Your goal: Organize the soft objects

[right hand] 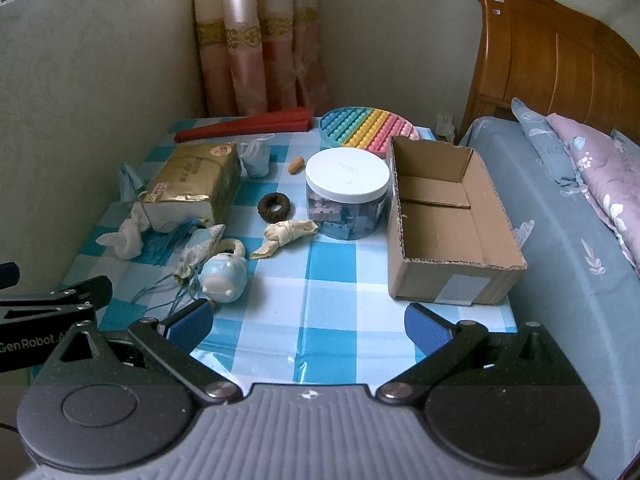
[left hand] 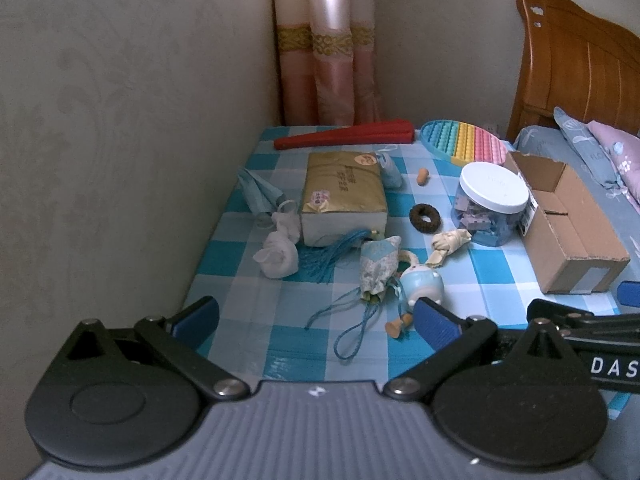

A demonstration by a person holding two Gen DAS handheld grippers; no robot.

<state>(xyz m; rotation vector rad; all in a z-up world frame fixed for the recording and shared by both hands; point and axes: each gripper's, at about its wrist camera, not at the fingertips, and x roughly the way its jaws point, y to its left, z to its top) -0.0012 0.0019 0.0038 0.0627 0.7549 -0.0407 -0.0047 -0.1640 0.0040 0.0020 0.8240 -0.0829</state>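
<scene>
Soft things lie scattered on a blue checked tablecloth (left hand: 288,320) (right hand: 332,280): a light blue plush pig (left hand: 422,284) (right hand: 222,278), a floral sachet with blue tassel (left hand: 378,266) (right hand: 198,252), a white knotted cloth (left hand: 278,256) (right hand: 126,240), a cream knotted cloth (left hand: 448,242) (right hand: 286,234), a brown scrunchie (left hand: 425,218) (right hand: 275,206) and a gold tissue pack (left hand: 342,196) (right hand: 196,184). An open, empty cardboard box (left hand: 568,232) (right hand: 444,224) stands at the right. My left gripper (left hand: 316,318) is open, near the pig. My right gripper (right hand: 308,324) is open over bare cloth before the box.
A clear jar with a white lid (left hand: 492,204) (right hand: 347,192) stands left of the box. A rainbow pop toy (left hand: 464,142) (right hand: 368,128) and a red folded fan (left hand: 344,136) (right hand: 244,124) lie at the back. Wall on the left, bed (right hand: 568,208) on the right.
</scene>
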